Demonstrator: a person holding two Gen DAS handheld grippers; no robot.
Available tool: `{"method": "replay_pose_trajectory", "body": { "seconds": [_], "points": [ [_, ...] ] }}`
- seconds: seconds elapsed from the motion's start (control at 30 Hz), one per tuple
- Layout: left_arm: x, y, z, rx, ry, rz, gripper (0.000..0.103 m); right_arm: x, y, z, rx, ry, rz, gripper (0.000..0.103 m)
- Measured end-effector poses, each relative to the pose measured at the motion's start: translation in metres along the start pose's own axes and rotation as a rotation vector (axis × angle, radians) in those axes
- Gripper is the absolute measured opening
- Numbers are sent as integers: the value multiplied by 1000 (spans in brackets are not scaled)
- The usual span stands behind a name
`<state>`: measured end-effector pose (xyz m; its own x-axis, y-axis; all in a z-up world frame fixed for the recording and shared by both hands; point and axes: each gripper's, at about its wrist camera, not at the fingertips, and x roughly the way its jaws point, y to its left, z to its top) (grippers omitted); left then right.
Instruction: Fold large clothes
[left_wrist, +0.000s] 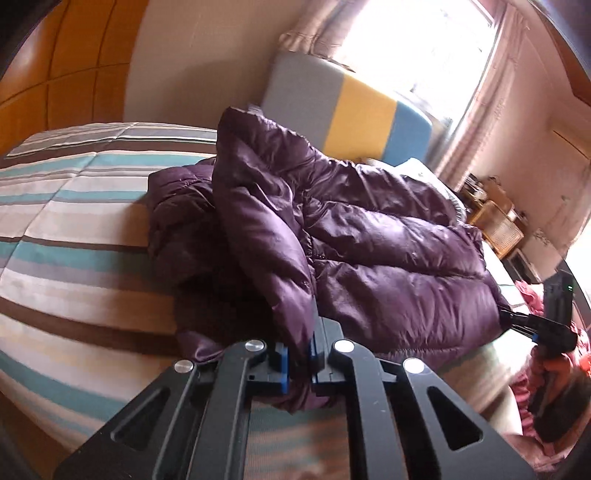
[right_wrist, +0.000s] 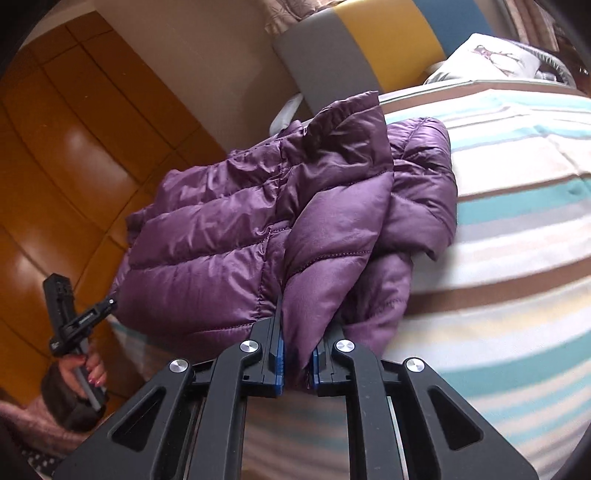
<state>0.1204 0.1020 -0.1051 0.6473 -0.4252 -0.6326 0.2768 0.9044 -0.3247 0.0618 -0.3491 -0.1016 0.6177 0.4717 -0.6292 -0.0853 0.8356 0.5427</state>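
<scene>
pinching near hem of purple puffer jacket (left_wrist: 369, 236) in both left gripper (left_wrist: 299, 363) and right gripper (right_wrist: 297, 363); risking slick padded fabric slipping free, fold collapsing unevenly on striped bedcover (left_wrist: 74, 221).

Purple puffer jacket (left_wrist: 369, 229), shiny quilted fabric w/ horizontal stitched channels, lies crumpled on striped bed cover, partly folded over itself. One padded section drapes over the rest, forming a raised ridge thru the middle. Near hem edge bunches up in two spots, lifted off the cover. Far end reaches toward the headboard; one side sits near the bed's edge.
</scene>
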Motion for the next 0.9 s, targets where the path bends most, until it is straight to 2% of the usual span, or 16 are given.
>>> {"method": "replay_pose_trajectory", "body": {
  "seconds": [0.17, 0.27, 0.3, 0.33, 0.37, 0.43, 0.47, 0.5, 0.53, 0.57, 0.6, 0.7, 0.77, 0.83, 0.87, 0.9],
  "points": [
    [-31, -2, -17, 24, 27, -40, 7, -32, 4, -21, -44, 26, 59, 10],
    [-37, -6, -19, 49, 37, -34, 9, -34, 9, -26, -62, 33, 32, 11],
    [-36, -8, -18, 61, 32, -21, 16, -32, 9, -24, -54, 25, 8, 12],
    [-36, -11, -14, 78, 12, 23, 20, -31, 6, -19, -37, 8, -7, 14],
    [-36, -13, -8, 83, -10, 56, 28, -32, 7, -16, -30, -5, -15, 17],
    [-42, -16, 3, 70, -56, 69, 39, -34, 8, -4, -19, -57, -81, 33],
    [-45, -17, 9, 60, -84, 88, 43, -36, 8, 0, -20, -78, -98, 37],
    [-46, -20, 18, 56, -113, 111, 49, -38, 10, 5, -24, -99, -116, 47],
    [-47, -23, 22, 62, -125, 112, 51, -38, 13, 11, -37, -121, -154, 53],
    [-45, -27, 29, 78, -131, 111, 53, -38, 15, 17, -56, -137, -177, 54],
    [-39, -33, 36, 99, -124, 126, 59, -34, 18, 26, -71, -141, -185, 54],
    [-12, -45, 52, 145, -72, 143, 62, -22, 18, 51, -77, -137, -223, 54],
    [15, -54, 62, 178, 13, 138, 64, -6, 22, 62, -94, -104, -258, 54],
    [35, -63, 62, 223, 54, 168, 64, 18, 25, 74, -132, -43, -313, 54],
    [49, -67, 61, 245, 93, 179, 62, 30, 25, 77, -154, -8, -366, 54],
    [59, -69, 60, 253, 119, 175, 50, 42, 26, 79, -182, 21, -416, 45]
  ]
}}
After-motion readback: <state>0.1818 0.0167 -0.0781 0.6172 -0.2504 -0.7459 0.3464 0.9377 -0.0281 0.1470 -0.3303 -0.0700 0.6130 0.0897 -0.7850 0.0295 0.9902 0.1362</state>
